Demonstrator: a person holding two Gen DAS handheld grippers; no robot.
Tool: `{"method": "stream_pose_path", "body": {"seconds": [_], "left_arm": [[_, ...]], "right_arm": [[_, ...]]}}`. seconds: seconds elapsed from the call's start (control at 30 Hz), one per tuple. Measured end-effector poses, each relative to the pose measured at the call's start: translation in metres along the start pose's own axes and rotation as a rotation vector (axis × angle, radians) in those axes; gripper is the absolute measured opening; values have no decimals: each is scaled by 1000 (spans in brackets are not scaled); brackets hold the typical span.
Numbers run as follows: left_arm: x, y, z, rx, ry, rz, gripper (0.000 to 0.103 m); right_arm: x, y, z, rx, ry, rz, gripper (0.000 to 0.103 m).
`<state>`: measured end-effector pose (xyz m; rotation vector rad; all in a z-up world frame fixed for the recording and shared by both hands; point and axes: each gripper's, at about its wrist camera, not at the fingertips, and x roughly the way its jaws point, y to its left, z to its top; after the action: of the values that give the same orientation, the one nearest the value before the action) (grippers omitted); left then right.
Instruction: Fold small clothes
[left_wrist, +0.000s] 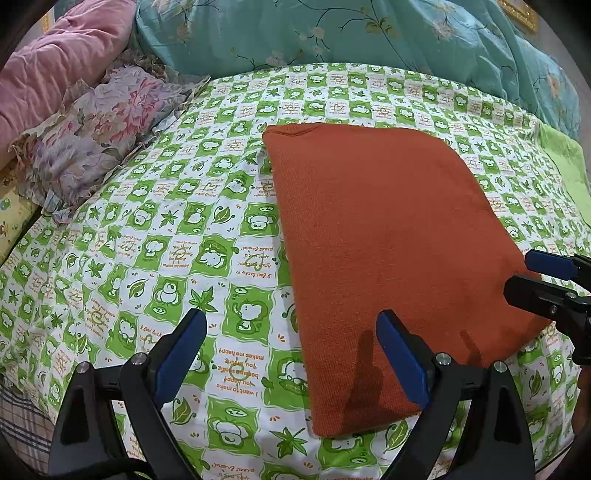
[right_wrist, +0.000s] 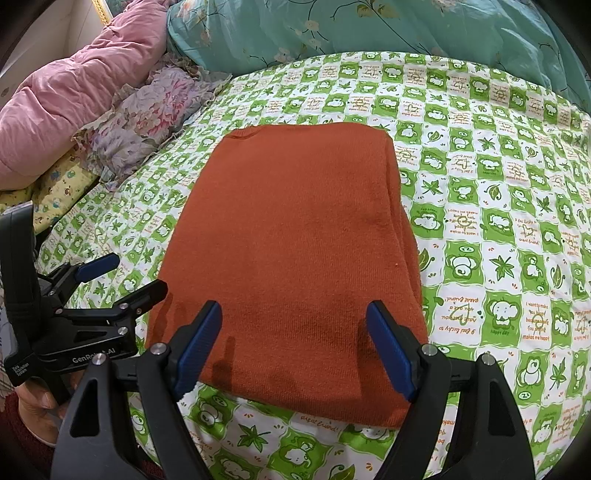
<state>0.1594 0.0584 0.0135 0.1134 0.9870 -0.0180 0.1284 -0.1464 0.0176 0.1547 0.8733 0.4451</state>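
Note:
An orange knit garment (left_wrist: 388, 258) lies folded into a rectangle on the green-and-white patterned bedsheet (left_wrist: 166, 229); it also shows in the right wrist view (right_wrist: 295, 251). My left gripper (left_wrist: 291, 354) is open and empty above the garment's near left corner. My right gripper (right_wrist: 295, 347) is open and empty above the garment's near edge. The right gripper shows at the right edge of the left wrist view (left_wrist: 532, 275), and the left gripper at the left of the right wrist view (right_wrist: 125, 275), both open.
A floral ruffled pillow (left_wrist: 96, 136) and a pink quilt (left_wrist: 55, 62) lie at the left. A teal floral duvet (left_wrist: 351, 33) is bunched along the back. A light green cloth (left_wrist: 565, 166) lies at the far right.

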Motion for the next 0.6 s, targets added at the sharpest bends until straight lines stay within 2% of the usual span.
{"method": "stream_pose_path", "body": {"seconds": [0.6], "left_arm": [[0, 1, 2, -1, 0, -2, 93]], "right_arm": [[-1, -1, 2, -1, -1, 1, 81]]}}
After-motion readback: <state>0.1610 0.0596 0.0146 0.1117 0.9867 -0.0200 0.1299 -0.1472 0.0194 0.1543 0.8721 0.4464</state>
